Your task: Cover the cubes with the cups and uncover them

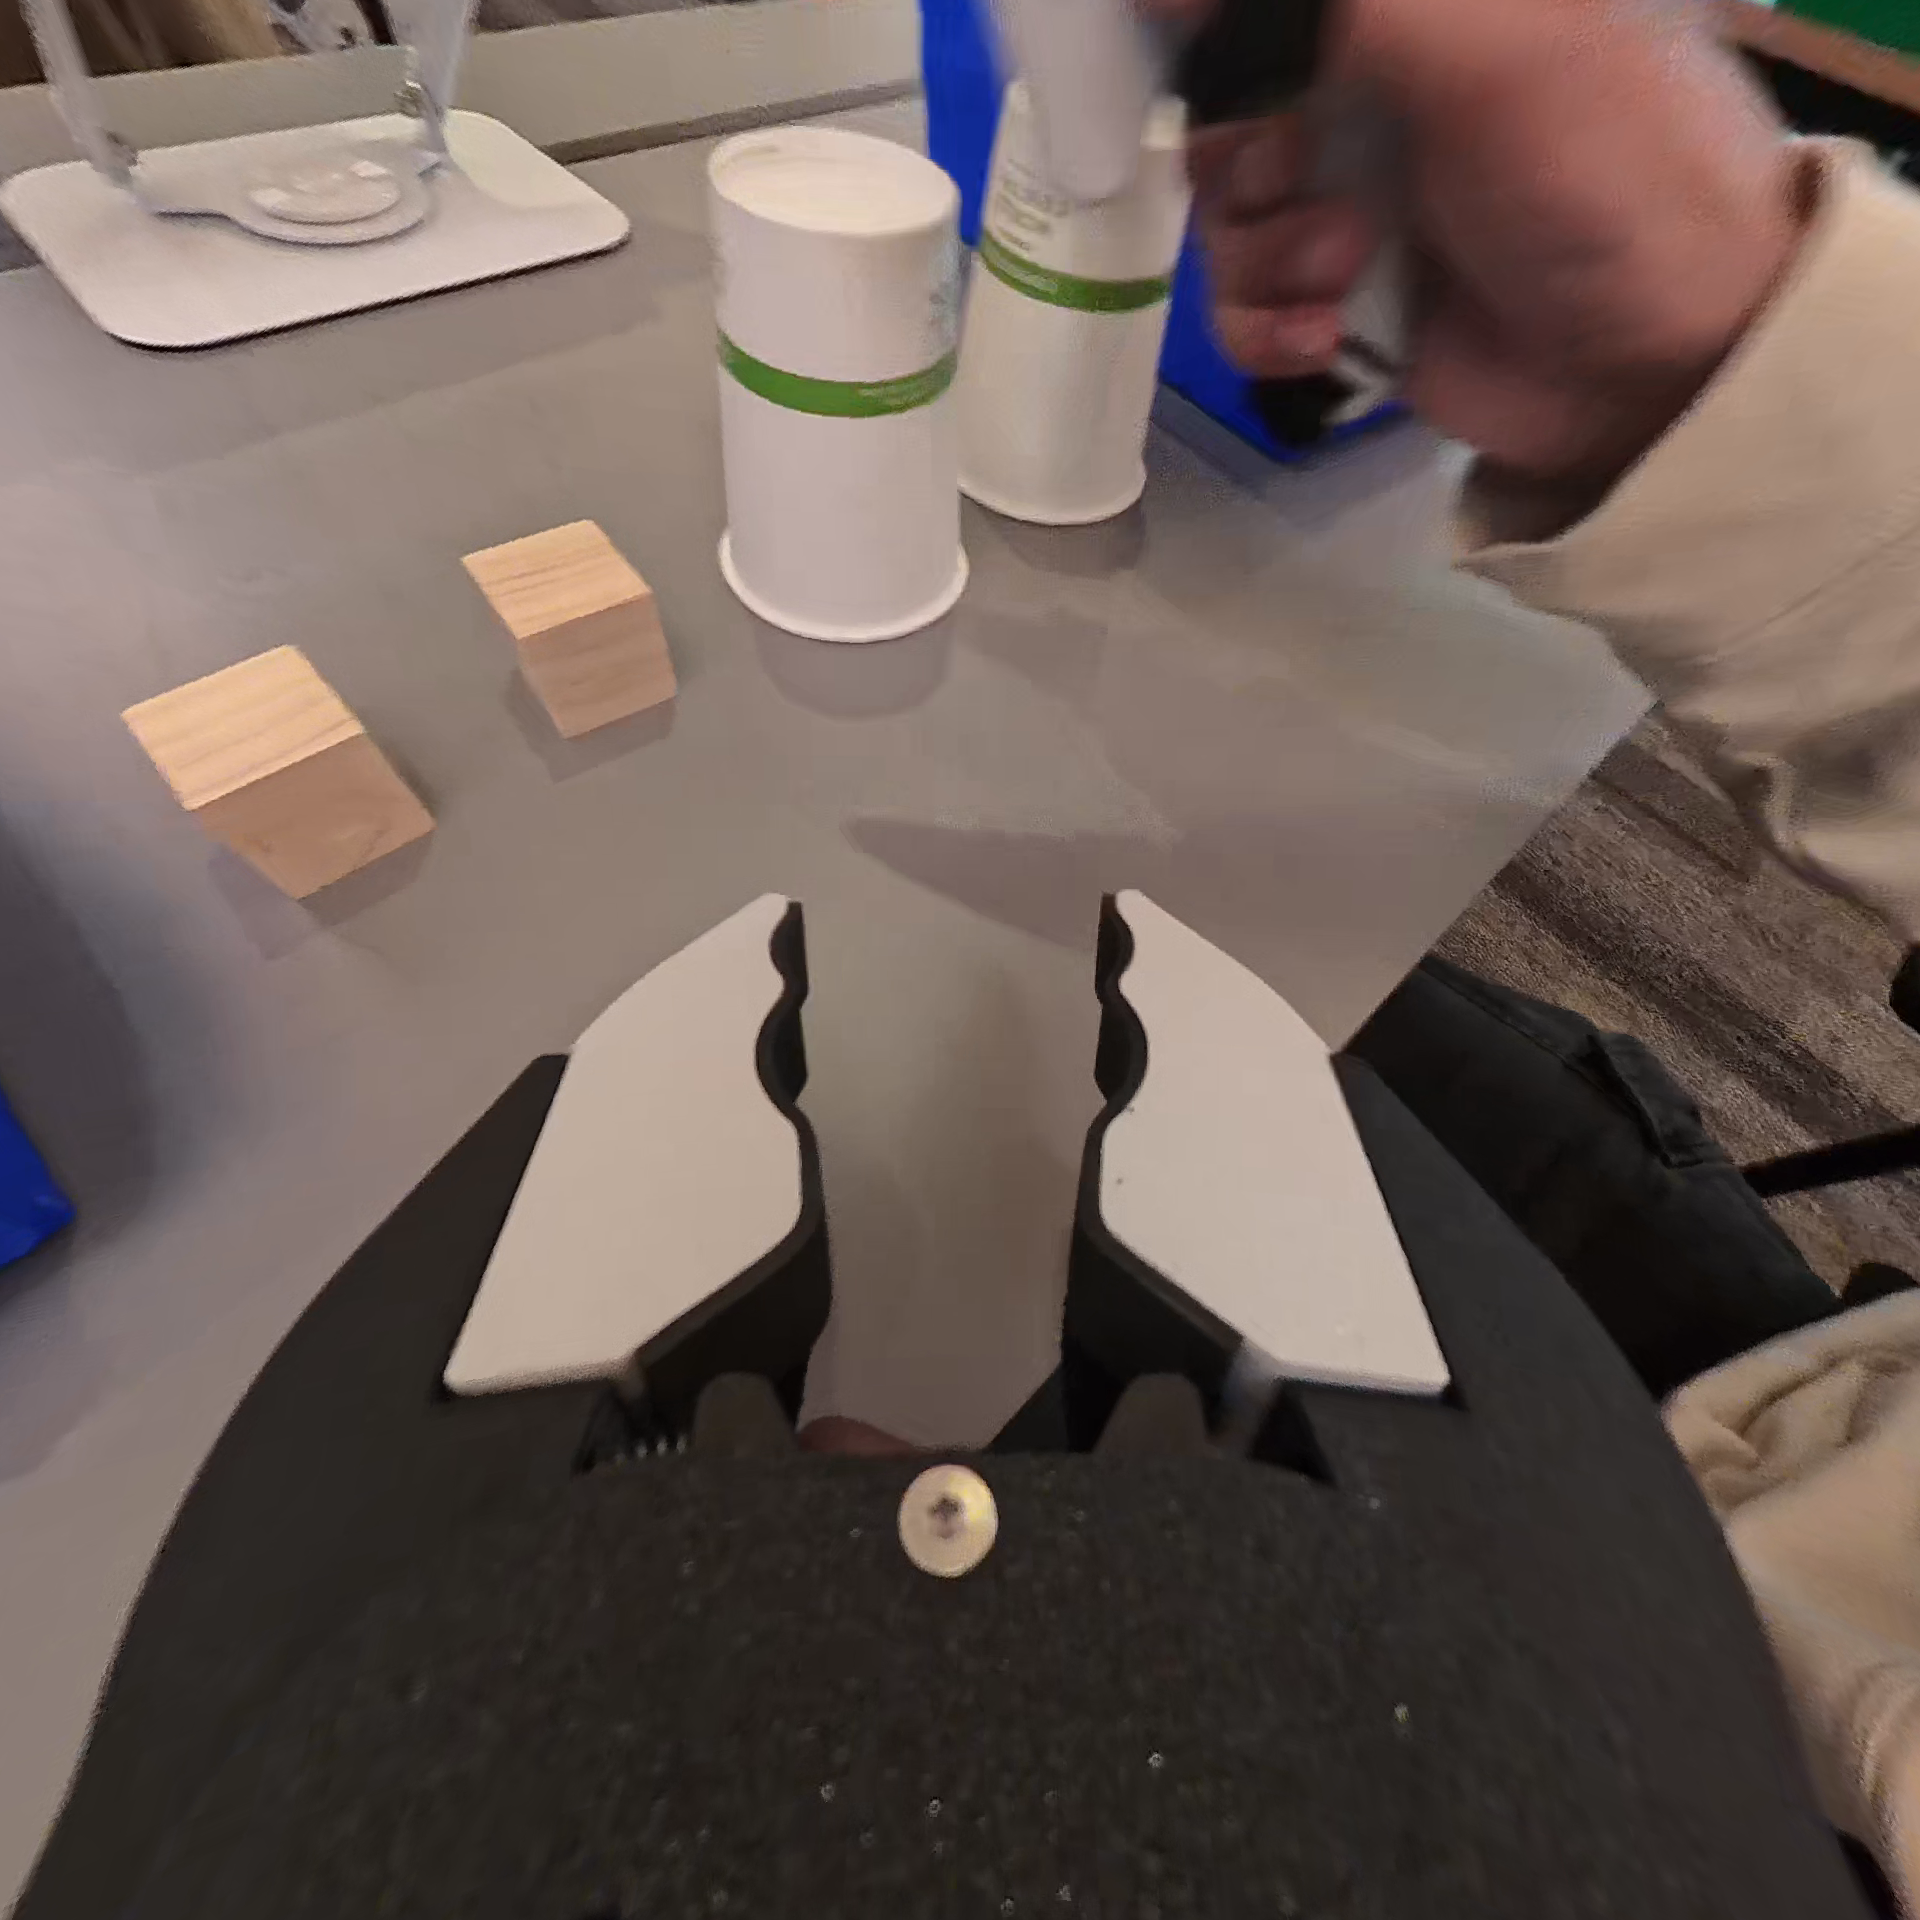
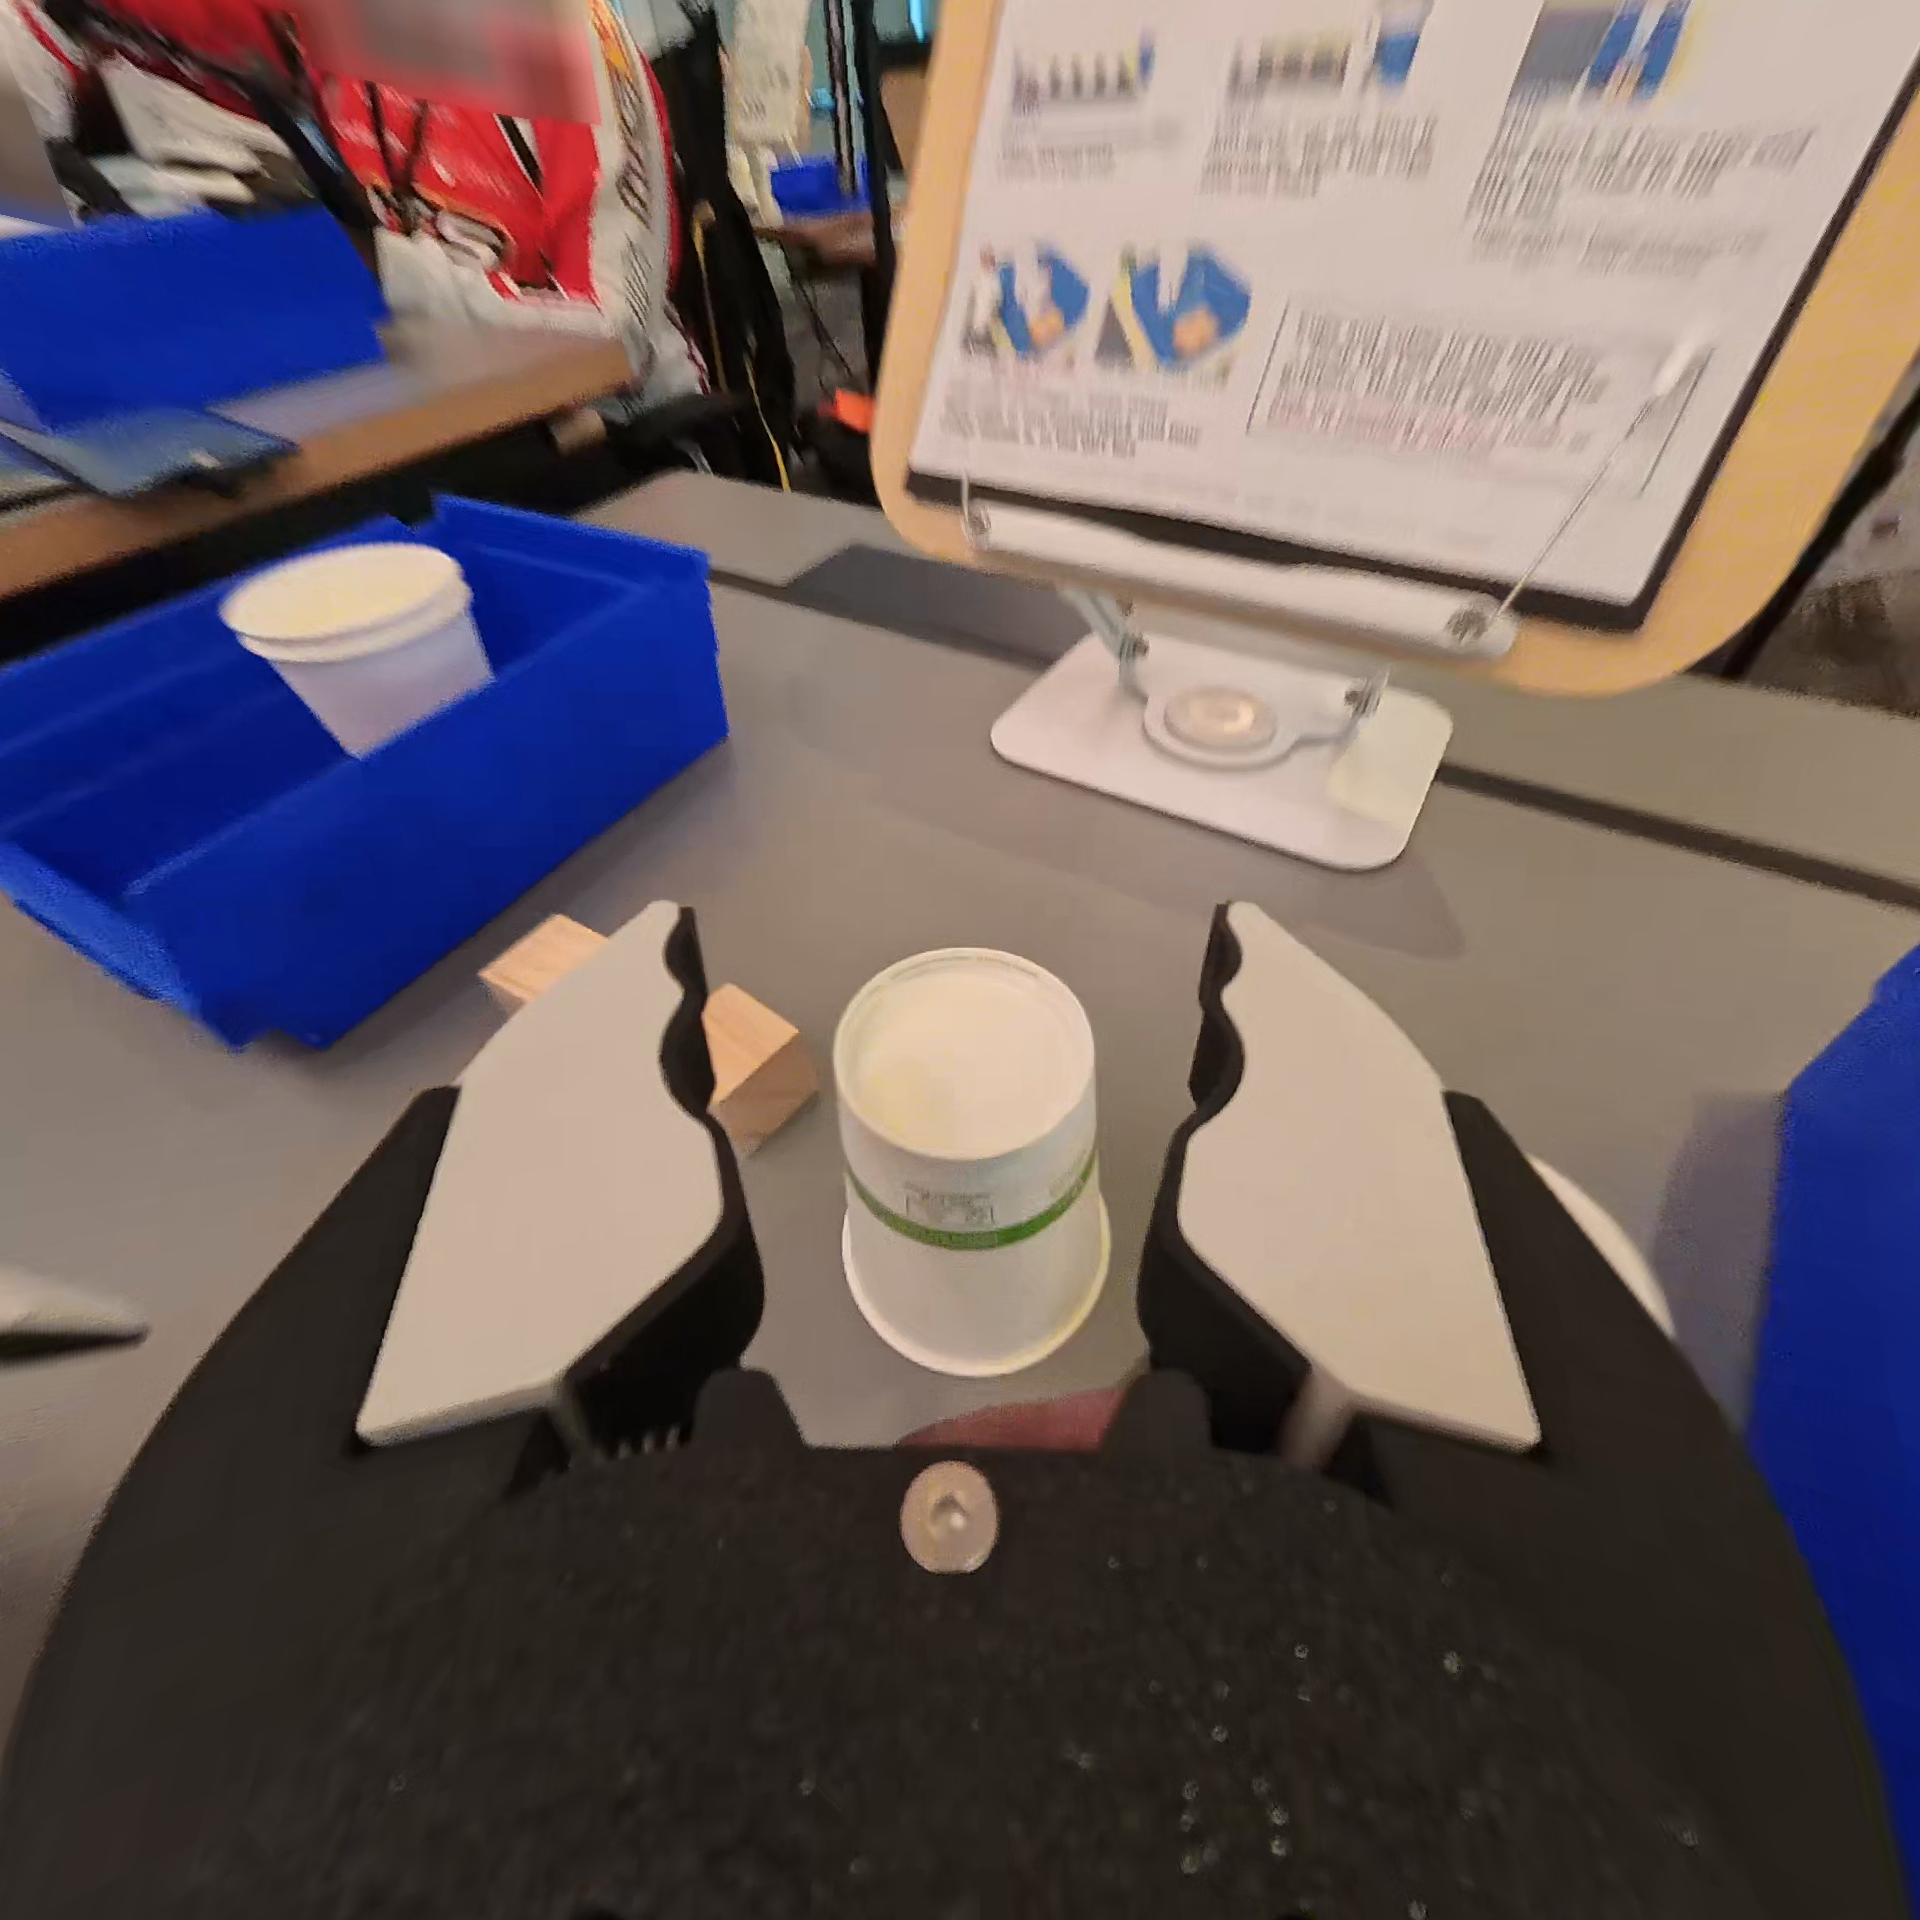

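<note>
Two wooden cubes (image 1: 281, 769) (image 1: 577, 623) sit bare on the grey table (image 1: 1143, 727). Two white paper cups with green bands stand upside down to their right, one nearer (image 1: 842, 384) and one behind it (image 1: 1070, 343). My left gripper (image 1: 951, 914) is open and empty, low over the table in front of them. My right gripper (image 2: 951, 925) is open and looks down on an inverted cup (image 2: 971, 1153) between its fingers without touching it. The cubes (image 2: 758, 1065) (image 2: 540, 961) lie just left of that cup. The right gripper shows blurred above the cups in the left wrist view (image 1: 1081, 94).
A blue bin (image 2: 416, 831) at the left holds an upright paper cup (image 2: 353, 634). A document stand on a white base (image 2: 1216, 748) stands at the back. Another blue bin (image 2: 1839, 1351) is at the right. The table edge (image 1: 1507, 883) is near, beside the person's legs.
</note>
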The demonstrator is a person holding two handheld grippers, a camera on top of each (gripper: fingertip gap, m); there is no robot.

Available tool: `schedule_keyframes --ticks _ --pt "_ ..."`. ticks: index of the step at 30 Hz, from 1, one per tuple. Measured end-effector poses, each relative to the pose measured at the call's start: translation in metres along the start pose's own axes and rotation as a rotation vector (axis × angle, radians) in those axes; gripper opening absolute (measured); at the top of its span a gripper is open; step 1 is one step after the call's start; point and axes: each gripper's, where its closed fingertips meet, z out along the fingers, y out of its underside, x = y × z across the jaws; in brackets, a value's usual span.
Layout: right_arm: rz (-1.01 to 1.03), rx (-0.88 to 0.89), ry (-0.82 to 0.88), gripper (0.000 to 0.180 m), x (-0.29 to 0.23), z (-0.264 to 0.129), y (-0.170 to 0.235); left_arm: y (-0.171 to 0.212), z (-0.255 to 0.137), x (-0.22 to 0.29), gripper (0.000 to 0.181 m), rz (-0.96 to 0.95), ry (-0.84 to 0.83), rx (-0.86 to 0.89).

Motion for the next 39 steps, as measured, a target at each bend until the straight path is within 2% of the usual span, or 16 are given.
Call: schedule_keyframes --ticks 3,7,10,14,18,21,26,31,37,39 --pt "0.0 0.078 -0.075 0.087 -0.008 -0.054 -0.008 -0.004 -0.008 -0.01 0.054 -0.014 -0.023 0.025" --pt "0.231 0.034 -0.344 0.086 -0.044 -0.1 0.066 -0.006 -0.018 -0.024 0.055 -0.033 -0.085 0.04" --pt "0.354 0.079 -0.382 0.079 -0.045 -0.126 0.104 -0.006 -0.02 -0.029 0.053 -0.06 -0.107 0.045" --pt "0.329 0.138 -0.422 0.078 -0.05 -0.153 0.107 -0.003 -0.022 -0.035 0.052 -0.044 -0.152 -0.001" --pt "0.342 0.205 -0.506 0.07 -0.058 -0.157 0.107 -0.043 -0.042 -0.086 0.048 0.046 -0.264 -0.058" --pt "0.412 0.168 -0.574 0.071 -0.064 -0.15 0.114 -0.082 -0.065 -0.168 0.037 0.209 -0.458 -0.193" --pt "0.431 0.172 -0.624 0.067 -0.068 -0.154 0.11 -0.083 -0.06 -0.258 0.04 0.246 -0.388 -0.599" --pt "0.438 0.153 -0.627 0.066 -0.065 -0.154 0.113 -0.057 -0.047 -0.291 0.032 0.272 -0.307 -0.84" --pt "0.471 0.163 -0.633 0.065 -0.061 -0.159 0.111 -0.054 -0.035 -0.295 0.004 0.24 -0.233 -0.83" --pt "0.472 0.162 -0.633 0.064 -0.061 -0.159 0.111 -0.055 -0.035 -0.296 0.004 0.245 -0.232 -0.824"
